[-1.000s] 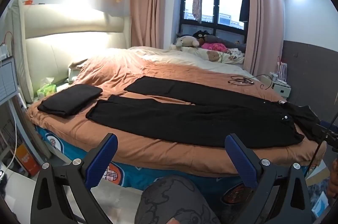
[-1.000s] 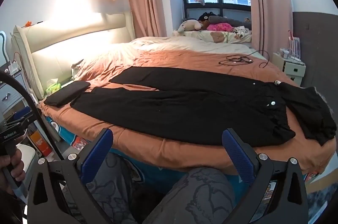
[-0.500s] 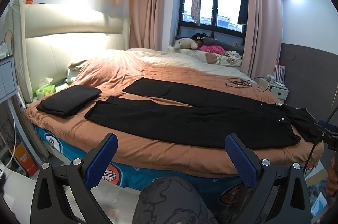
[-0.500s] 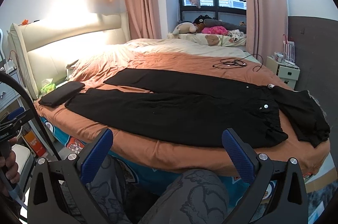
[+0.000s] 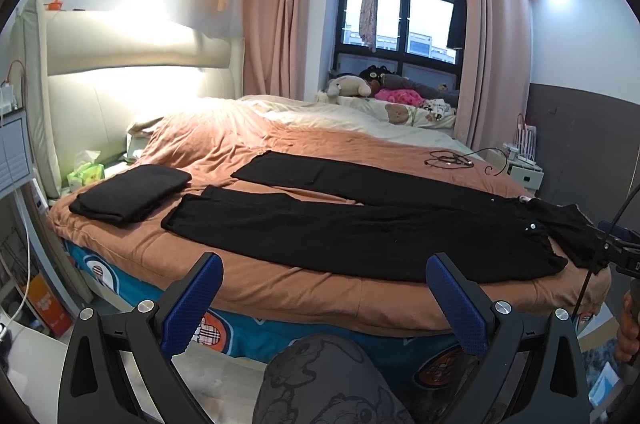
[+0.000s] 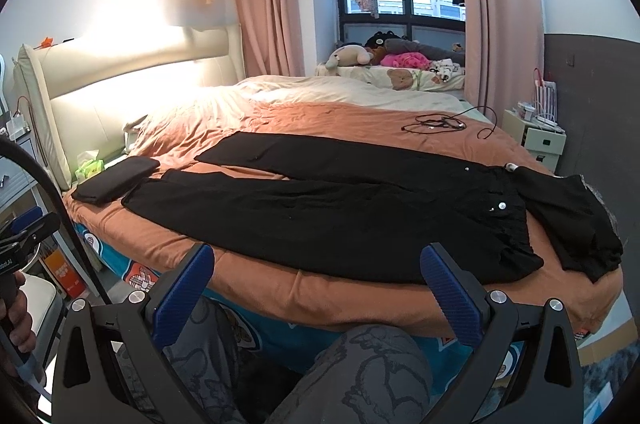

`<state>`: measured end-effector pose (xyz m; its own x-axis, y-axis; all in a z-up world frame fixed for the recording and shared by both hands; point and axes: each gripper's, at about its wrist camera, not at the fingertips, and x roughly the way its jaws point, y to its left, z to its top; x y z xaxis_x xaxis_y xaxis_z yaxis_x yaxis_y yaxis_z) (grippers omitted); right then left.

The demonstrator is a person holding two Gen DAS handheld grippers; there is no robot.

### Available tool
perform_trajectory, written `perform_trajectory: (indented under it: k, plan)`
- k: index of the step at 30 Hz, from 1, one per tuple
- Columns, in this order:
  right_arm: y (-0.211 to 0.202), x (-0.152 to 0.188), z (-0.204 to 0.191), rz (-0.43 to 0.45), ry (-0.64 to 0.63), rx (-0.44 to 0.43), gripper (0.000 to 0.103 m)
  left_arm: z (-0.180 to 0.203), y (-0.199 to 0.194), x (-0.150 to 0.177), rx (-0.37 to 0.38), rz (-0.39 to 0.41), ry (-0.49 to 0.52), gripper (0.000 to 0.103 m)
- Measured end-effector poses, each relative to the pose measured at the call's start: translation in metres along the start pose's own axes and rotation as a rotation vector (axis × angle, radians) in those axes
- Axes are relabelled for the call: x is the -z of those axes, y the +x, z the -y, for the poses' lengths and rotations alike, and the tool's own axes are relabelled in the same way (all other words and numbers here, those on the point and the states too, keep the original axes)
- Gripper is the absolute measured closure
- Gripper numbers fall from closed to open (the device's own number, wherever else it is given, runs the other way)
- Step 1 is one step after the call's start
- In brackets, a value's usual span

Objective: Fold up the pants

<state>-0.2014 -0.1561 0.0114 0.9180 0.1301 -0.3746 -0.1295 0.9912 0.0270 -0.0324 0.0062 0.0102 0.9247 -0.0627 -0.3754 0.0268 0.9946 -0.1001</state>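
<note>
A: Where are the pants point(image 5: 360, 228)?

B: Spread flat on the bed point(image 5: 304, 288), both legs out toward nine o'clock, waistband at three o'clock by the near edge. Nothing is folded, so I'd judge this the approach, before any grasp.

A: And the grippers?

B: The left gripper point(image 5: 320, 300) and right gripper point(image 6: 316, 288) both hover short of the mattress, fingers spread wide, holding nothing.

A: Next move?

B: Probably reaching in so that one leg can be laid over the other; each gripper needs to pinch a single layer at hem and waist.

A: Anything in the way?

B: A second black garment point(image 6: 568, 220) touches the waistband at three o'clock and could get caught up. A folded black pile point(image 5: 132, 194) sits just beyond the hems at nine. The cable point(image 6: 440, 122) at one o'clock lies well apart.
</note>
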Motion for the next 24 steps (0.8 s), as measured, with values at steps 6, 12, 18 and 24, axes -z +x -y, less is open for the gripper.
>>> perform_trajectory:
  k: [6,12,18,24]
  plan:
    - [0.003,-0.002,-0.001,0.007,0.000,-0.007,0.000,-0.001,-0.003,-0.002,0.005,-0.003,0.008,0.001]
    - [0.009,-0.009,-0.010,0.015,-0.012,-0.037,0.000,-0.008,-0.004,-0.006,-0.004,0.010,0.011,0.001]
    - [0.023,-0.017,-0.015,0.009,-0.022,-0.038,0.000,-0.029,0.005,-0.018,-0.012,0.011,-0.014,0.001]
    - [0.043,-0.030,-0.019,0.008,-0.027,-0.039,0.000,-0.049,0.021,-0.024,-0.032,0.000,-0.032,0.000]
